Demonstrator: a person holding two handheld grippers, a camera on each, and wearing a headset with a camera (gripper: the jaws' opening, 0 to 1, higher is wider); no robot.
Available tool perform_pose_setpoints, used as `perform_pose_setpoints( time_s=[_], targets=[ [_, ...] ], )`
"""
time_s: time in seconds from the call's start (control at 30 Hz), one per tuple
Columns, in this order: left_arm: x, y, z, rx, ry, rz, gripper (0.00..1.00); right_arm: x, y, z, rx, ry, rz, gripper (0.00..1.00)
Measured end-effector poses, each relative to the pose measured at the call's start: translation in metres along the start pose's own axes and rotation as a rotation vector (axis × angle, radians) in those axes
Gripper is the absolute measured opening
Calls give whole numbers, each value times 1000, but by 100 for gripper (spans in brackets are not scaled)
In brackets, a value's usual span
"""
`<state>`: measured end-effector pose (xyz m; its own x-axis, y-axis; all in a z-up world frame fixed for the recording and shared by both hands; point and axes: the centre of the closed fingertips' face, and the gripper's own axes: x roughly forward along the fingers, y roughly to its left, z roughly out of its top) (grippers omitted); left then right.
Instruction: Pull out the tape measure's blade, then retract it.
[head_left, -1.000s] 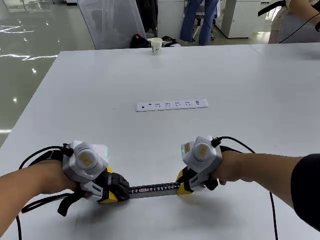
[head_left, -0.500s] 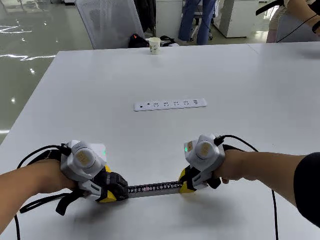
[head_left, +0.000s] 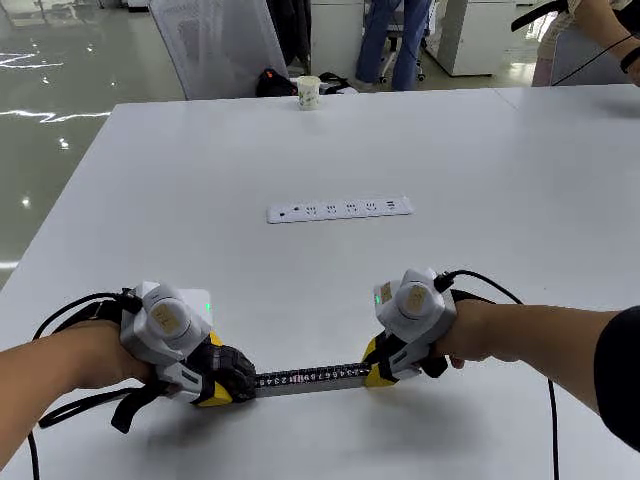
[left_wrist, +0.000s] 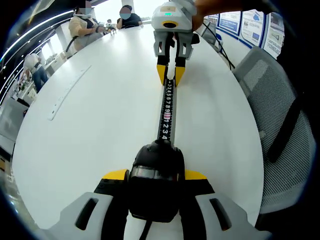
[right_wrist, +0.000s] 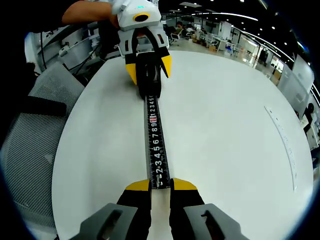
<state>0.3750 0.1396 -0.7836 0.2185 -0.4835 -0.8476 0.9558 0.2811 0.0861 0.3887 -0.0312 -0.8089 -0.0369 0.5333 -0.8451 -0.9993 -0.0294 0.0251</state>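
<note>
The black tape measure case (left_wrist: 156, 180) sits clamped between the yellow-tipped jaws of my left gripper (head_left: 222, 388), low on the white table (head_left: 330, 150). Its dark blade (head_left: 308, 378) with white numbers stretches flat along the table toward my right gripper (head_left: 374, 374), which is shut on the blade's end (right_wrist: 158, 184). In the right gripper view the blade (right_wrist: 154, 145) runs from my jaws up to the case (right_wrist: 148, 75) held by the left gripper (right_wrist: 148, 67). In the left gripper view the blade (left_wrist: 167, 107) leads up to the right gripper (left_wrist: 171, 75).
A white power strip (head_left: 340, 209) lies mid-table. A paper cup (head_left: 309, 91) stands at the far edge. Mesh chairs (left_wrist: 280, 115) flank the table's near side. People stand and sit beyond the far end. Cables trail from both grippers.
My right gripper has moved slightly to the right, drawing a little more blade out of the case. The left gripper stays put with the case.
</note>
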Motion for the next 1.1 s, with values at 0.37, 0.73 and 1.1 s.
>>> perform_pose_setpoints(
  time_s=[0.37, 0.73, 1.1],
  targets=[
    [0, 0, 0, -1, -1, 1, 34, -4, -1, -6, 9, 6, -3, 10],
    [1, 1, 0, 0, -3, 2, 34, -6, -1, -9, 5, 9, -4, 10],
    [1, 0, 0, 2, 0, 2, 34, -11, -1, -16, 5, 19, -5, 10]
  ],
)
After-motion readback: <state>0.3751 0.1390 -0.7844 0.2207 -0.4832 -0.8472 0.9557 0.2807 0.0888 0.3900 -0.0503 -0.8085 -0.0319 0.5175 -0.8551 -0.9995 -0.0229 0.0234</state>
